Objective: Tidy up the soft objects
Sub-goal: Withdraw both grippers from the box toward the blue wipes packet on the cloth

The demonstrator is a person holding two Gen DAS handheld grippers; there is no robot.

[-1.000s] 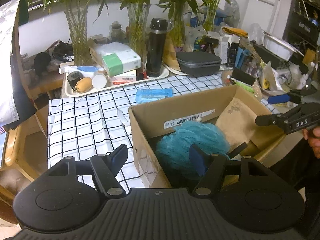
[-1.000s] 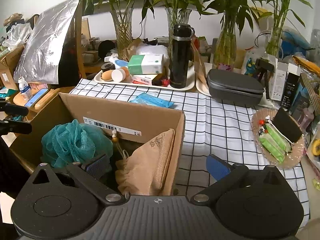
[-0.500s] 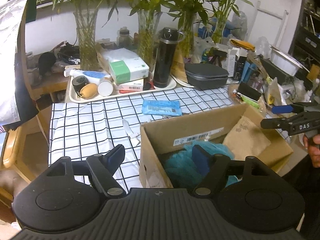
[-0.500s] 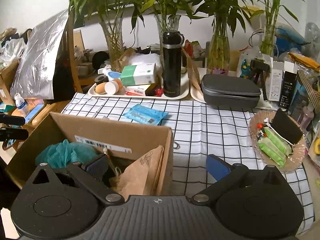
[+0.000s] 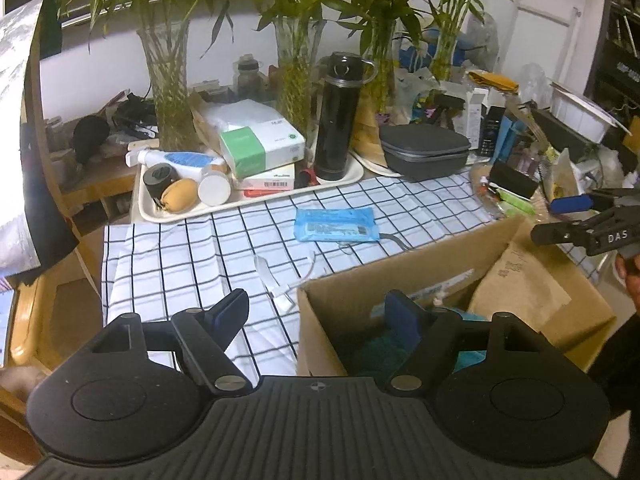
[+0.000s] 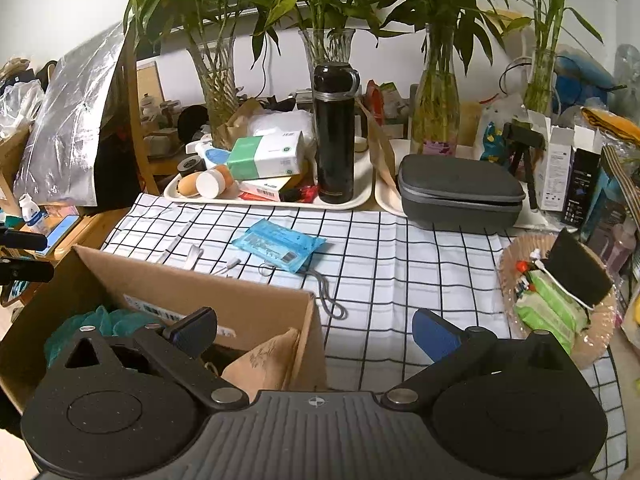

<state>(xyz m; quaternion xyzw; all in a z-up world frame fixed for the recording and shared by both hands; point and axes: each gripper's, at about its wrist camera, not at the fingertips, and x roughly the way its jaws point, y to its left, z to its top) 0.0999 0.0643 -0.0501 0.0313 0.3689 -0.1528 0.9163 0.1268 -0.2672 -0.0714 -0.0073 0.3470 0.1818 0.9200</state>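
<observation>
Cardboard box [image 6: 248,316] sat at the near edge of the checked tablecloth [image 6: 400,264] and already had the teal bath pouf [image 6: 116,320] and a tan drawstring pouch [image 6: 264,364] inside, so I'd guess the sorting was well along. What looked left over was the blue wipes pack [image 6: 280,246] lying flat on the cloth just past the box's far wall, plus maybe the green packs in the woven basket [image 6: 516,256] off to the right. Left gripper [image 5: 316,316] had its fingers spread wide with nothing between them, one over the cloth and one over the box's corner. Right gripper [image 6: 316,332] was wide apart and empty too, straddling the box's right wall. Room-wise, the open cloth between box and cream tray [image 6: 360,196] was pretty free, apart from a grey cord [image 6: 330,300] and small white bits.
</observation>
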